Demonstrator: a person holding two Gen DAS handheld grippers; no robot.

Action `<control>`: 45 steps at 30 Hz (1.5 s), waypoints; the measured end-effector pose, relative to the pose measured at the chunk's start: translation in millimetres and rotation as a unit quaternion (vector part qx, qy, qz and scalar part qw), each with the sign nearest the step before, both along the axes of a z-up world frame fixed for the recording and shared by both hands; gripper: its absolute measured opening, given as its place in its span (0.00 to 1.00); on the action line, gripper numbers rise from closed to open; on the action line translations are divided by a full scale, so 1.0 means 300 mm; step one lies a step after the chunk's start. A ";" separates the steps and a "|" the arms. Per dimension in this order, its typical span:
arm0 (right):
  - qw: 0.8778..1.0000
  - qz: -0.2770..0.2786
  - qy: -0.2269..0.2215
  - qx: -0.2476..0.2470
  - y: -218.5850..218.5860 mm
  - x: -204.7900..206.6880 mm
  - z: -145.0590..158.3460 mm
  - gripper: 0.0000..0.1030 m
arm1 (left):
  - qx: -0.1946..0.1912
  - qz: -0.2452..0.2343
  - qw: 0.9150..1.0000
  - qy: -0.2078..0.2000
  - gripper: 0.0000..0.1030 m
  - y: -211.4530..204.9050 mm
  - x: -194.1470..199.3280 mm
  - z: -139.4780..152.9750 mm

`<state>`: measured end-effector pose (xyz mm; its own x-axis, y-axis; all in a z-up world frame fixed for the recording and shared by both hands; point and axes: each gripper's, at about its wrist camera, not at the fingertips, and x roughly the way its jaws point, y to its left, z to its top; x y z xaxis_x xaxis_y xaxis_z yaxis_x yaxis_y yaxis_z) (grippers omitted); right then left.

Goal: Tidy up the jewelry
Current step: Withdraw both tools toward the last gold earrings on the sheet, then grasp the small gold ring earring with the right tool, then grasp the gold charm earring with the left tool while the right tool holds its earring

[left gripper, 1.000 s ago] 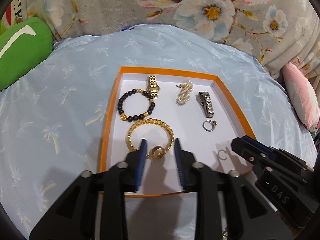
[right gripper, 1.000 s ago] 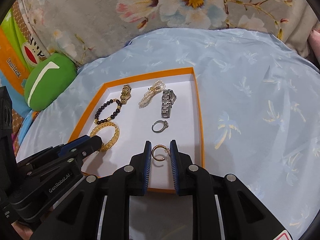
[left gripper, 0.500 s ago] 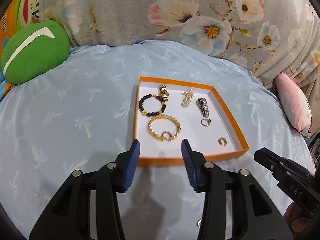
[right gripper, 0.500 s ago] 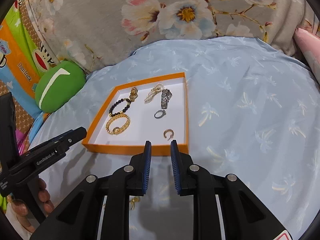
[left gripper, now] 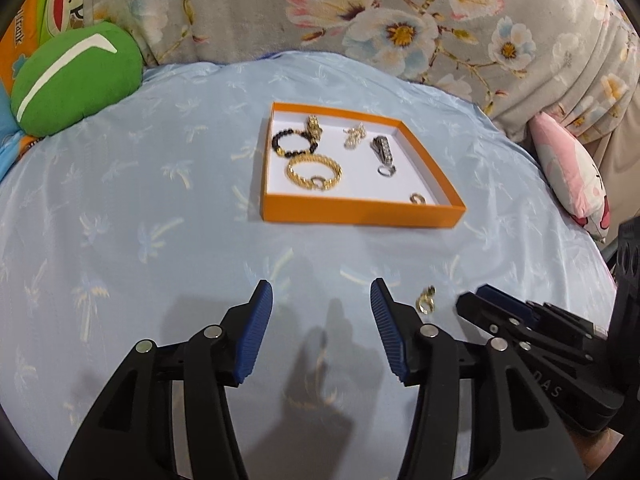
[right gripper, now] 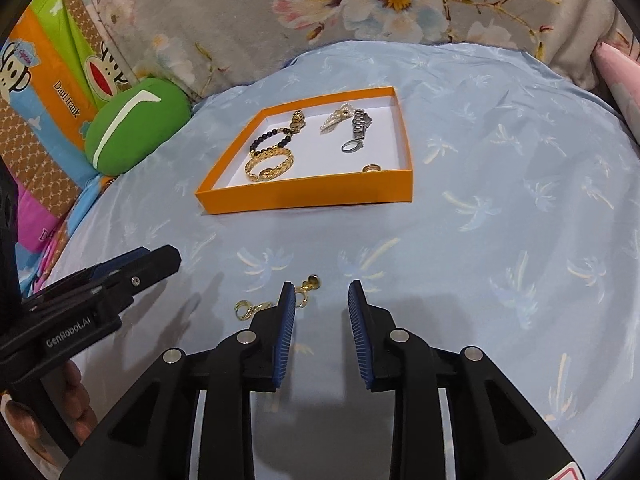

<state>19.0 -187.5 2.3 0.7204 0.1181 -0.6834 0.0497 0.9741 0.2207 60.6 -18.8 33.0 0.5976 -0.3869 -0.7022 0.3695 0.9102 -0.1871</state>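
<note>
both grippers hang with fingers apart and empty, left gripper [left gripper: 321,292] wider than right gripper [right gripper: 322,294]. gold earrings [right gripper: 308,283] lie just beside the right gripper's left finger; the orange tray [right gripper: 308,196] sits well ahead of both.

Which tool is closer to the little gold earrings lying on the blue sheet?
The right tool. The gold earrings lie right at its left fingertip, partly behind it. The left tool is open too, with the earrings off to its right side.
</note>
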 end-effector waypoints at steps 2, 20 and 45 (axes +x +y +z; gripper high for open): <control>1.000 0.009 0.006 -0.004 0.023 0.016 -0.013 0.31 | 0.005 -0.001 1.000 0.005 0.48 -0.001 -0.013 -0.017; 0.999 0.005 0.022 -0.048 0.053 0.074 -0.050 0.13 | 0.000 -0.023 0.999 0.028 0.48 -0.015 -0.051 -0.052; 0.999 -0.035 0.002 -0.007 -0.064 -0.036 -0.010 0.13 | 0.042 -0.045 0.998 0.012 0.11 -0.173 -0.037 -0.108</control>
<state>8.2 -206.7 -0.9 0.7232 0.0578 -0.6882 0.1194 0.9710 0.2070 49.4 -70.8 0.6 0.5457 -0.3773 -0.7483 0.4468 0.8864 -0.1212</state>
